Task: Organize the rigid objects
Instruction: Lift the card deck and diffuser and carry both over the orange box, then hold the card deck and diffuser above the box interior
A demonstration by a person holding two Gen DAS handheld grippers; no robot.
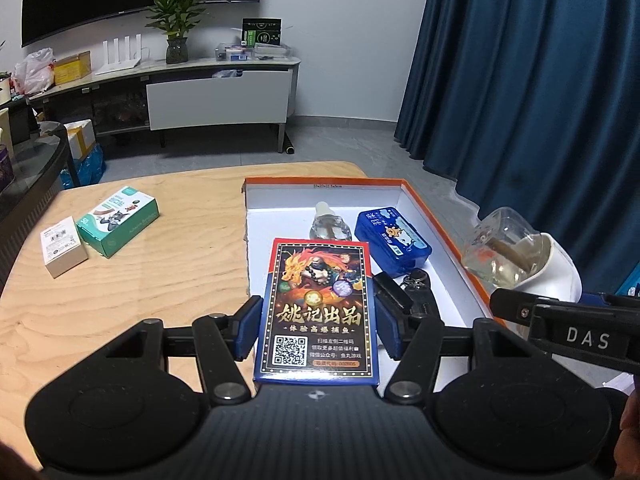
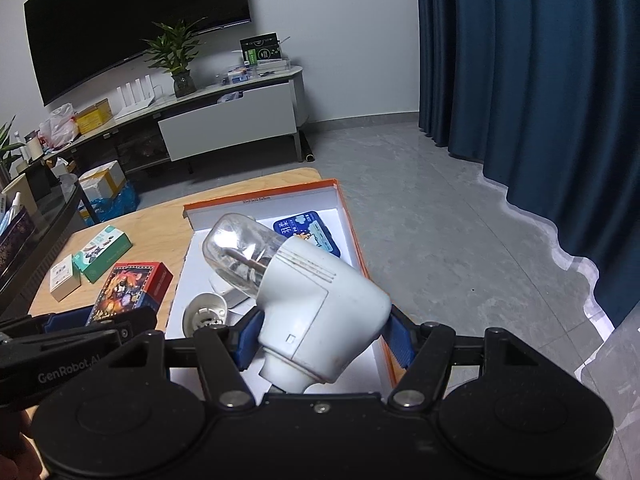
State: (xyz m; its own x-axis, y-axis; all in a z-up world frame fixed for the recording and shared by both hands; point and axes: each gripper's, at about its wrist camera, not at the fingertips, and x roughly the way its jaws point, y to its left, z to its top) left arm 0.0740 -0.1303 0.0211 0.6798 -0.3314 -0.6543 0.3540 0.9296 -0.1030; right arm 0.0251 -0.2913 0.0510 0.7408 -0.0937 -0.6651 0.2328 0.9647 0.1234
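Over the orange-rimmed box (image 1: 440, 216) on the wooden table (image 1: 160, 280) we've got both hands full: our left gripper (image 1: 316, 328) is clamped on the card pack (image 1: 318, 308), our right gripper (image 2: 324, 336) squeezes the white plug-in vaporizer (image 2: 320, 304) with its clear bottle. Blue case (image 1: 394, 238) sits inside the box; green carton (image 1: 118, 220) and small white box (image 1: 64, 246) wait off left on the table.

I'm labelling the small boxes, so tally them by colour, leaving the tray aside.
white box: 1
green box: 1
blue case: 1
red-and-blue card box: 1
Total: 4
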